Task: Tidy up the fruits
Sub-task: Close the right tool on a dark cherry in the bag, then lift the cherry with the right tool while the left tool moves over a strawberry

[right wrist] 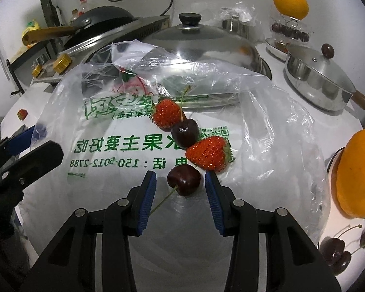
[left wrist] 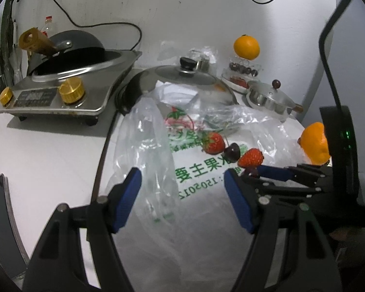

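The right gripper (right wrist: 180,189) has its two blue pads a little way apart, with a dark cherry (right wrist: 184,180) sitting between them. The pads are not touching the cherry yet; there is a small gap on each side. The cherry's thin stem runs out toward 7 o'clock, past the left pad.

Just beyond that cherry, toward 1 o'clock, lies a strawberry (right wrist: 208,153). Then come another cherry (right wrist: 185,132) and a second strawberry (right wrist: 167,117), all in a slanting row and touching each other. They rest on a clear plastic bag (right wrist: 124,143) with green writing, spread flat on the white table (right wrist: 348,121).

The left gripper (left wrist: 182,194) has its pads wide apart and holds nothing. It hangs over the near part of the bag, and a loose fold of plastic rises between its pads. In the left wrist view the right gripper comes in from 3 o'clock.

Farther out, an orange (right wrist: 357,175) sits at 3 o'clock, with more cherries (right wrist: 335,250) at 4 o'clock. Another orange (right wrist: 290,3) sits on top of a clear fruit stand (right wrist: 289,32) at 1 o'clock.

I think the step now is picking up the nearest cherry. Next, the pads should squeeze softly, because a cherry is round and slippery. The strawberry is touching close by, so it could get bumped.
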Demonstrator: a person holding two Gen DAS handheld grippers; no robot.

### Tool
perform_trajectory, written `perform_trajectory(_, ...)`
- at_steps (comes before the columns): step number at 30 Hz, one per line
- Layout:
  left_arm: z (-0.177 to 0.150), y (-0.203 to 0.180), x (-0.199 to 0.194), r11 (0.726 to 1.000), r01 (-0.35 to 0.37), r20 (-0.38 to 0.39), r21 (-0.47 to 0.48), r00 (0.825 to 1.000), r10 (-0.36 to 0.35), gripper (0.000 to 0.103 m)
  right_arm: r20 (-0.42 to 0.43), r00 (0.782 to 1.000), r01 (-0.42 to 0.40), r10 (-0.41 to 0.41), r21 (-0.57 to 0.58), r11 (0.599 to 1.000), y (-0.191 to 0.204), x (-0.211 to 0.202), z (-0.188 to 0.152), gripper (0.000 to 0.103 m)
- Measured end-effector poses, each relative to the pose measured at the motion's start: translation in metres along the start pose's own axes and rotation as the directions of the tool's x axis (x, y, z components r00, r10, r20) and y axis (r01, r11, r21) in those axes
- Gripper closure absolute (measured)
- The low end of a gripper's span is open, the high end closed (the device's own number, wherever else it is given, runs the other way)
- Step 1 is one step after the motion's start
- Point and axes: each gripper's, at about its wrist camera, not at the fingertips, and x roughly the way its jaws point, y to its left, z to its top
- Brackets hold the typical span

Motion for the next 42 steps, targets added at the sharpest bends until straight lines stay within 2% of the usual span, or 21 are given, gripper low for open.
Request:
perform_trajectory(5, -0.001, 0.001, -0.001, 1.0, 0.001, 0.0, -0.004, 1.0, -0.001, 0.031, 0.01, 1.0, 0.013, -0.013, 0.0, 1.0, 0.001, 0.0, 0.001, 0.059)
perform_trajectory(10, -0.003, 0.002, -0.004, 1.0, 0.005, 0.001, -0.008, 1.0, -0.005, 0.031, 0.004, 0.999, 0.04, -0.04, -0.001, 0.999, 0.001, 0.001, 0.002, 0.068)
perform_trajectory(20, -0.003, 0.002, -0.01, 1.0, 0.005, 0.008, -0.006, 1.0, -0.005, 0.031, -0.009, 0.999, 0.038, -0.037, 0.002, 0.999, 0.003, 0.005, -0.002, 0.068)
perform_trajectory(22, -0.003, 0.001, -0.011, 1.0, 0.006, 0.009, -0.006, 1.0, -0.006, 0.031, -0.006, 0.999, 0.052, -0.053, -0.007, 0.999, 0.003, 0.005, -0.003, 0.073)
perform_trajectory(25, -0.004, 0.0, -0.012, 1.0, 0.005, 0.009, -0.003, 1.0, -0.005, 0.031, -0.002, 0.999, 0.047, -0.048, -0.007, 0.999, 0.002, 0.004, -0.003, 0.073)
perform_trajectory(42, 0.006, -0.033, -0.023, 0.998, 0.0, 0.023, 0.057, 1.0, -0.001, 0.031, 0.104, 0.994, 0.018, -0.018, 0.005, 1.0, -0.012, -0.043, 0.0, 0.073)
